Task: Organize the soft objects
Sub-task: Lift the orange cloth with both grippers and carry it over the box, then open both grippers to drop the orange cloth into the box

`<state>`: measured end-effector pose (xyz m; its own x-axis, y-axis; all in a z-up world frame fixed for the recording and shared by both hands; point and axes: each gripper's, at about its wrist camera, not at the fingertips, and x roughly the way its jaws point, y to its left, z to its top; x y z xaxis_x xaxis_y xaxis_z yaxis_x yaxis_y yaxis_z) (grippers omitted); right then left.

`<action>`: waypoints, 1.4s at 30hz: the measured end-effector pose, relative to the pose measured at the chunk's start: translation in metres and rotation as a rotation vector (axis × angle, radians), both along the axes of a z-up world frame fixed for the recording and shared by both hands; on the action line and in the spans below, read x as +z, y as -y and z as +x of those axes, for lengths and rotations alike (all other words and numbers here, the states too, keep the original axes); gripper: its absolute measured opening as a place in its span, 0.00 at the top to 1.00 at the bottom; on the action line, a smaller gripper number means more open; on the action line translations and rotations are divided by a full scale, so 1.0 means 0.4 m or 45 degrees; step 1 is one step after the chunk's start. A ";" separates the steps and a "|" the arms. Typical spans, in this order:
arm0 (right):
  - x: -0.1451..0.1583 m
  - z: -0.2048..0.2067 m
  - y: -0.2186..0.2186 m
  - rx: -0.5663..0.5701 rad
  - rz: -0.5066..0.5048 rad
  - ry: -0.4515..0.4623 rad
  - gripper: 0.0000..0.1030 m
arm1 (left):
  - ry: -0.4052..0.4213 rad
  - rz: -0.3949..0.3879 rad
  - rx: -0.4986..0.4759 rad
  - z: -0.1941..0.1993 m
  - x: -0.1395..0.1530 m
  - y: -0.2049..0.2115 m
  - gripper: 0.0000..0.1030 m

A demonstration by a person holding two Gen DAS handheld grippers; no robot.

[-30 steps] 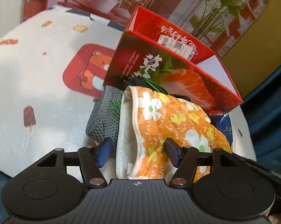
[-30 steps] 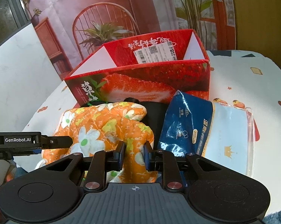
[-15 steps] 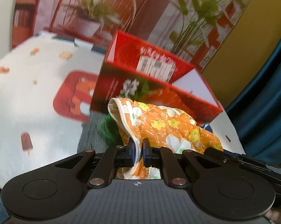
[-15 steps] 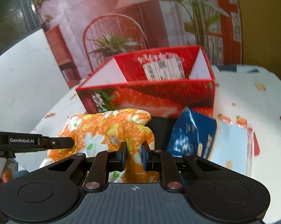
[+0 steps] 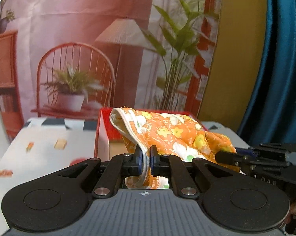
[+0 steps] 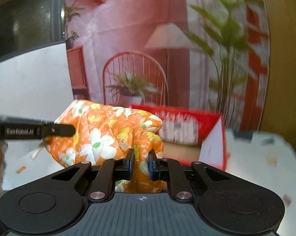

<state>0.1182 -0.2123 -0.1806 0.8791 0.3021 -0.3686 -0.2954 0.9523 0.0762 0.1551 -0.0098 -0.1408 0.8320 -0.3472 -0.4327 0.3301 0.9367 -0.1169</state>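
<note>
An orange quilted cloth with white and yellow flowers [image 5: 177, 133] hangs in the air, stretched between both grippers. My left gripper [image 5: 146, 154] is shut on its white-trimmed edge. My right gripper [image 6: 141, 158] is shut on a bunched fold of the same cloth [image 6: 108, 131]. Behind and below the cloth stands the open red strawberry box [image 5: 101, 129], whose white inner flap and label show in the right wrist view [image 6: 213, 149]. The cloth hides part of the box opening.
The table wears a white cover with small printed pictures [image 5: 39, 149] [image 6: 256, 157]. A printed backdrop of a chair, a lamp and plants [image 5: 79, 68] rises behind the box. A blue curtain [image 5: 281, 68] hangs at the right.
My left gripper shut on the cloth's edge. Both grippers then rose and levelled, lifting the cloth off the table to the height of the box rim. The blue pack and grey item dropped out of view.
</note>
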 end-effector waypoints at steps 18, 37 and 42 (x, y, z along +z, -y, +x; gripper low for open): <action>-0.023 0.312 0.015 -0.048 -0.040 -0.044 0.87 | -0.171 0.083 0.056 0.289 -0.041 0.052 0.91; -0.153 0.463 0.045 -0.134 0.041 -0.442 0.86 | -0.440 0.182 -0.039 0.411 -0.163 0.068 0.76; -0.157 0.461 0.042 -0.160 0.006 -0.443 0.77 | -0.390 0.188 0.000 0.394 -0.146 0.059 0.33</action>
<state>0.3026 -0.2291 -0.2435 0.7317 0.2019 -0.6511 -0.1315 0.9790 0.1559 0.3127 -0.0333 -0.1992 0.6559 -0.2621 -0.7079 0.3004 0.9510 -0.0738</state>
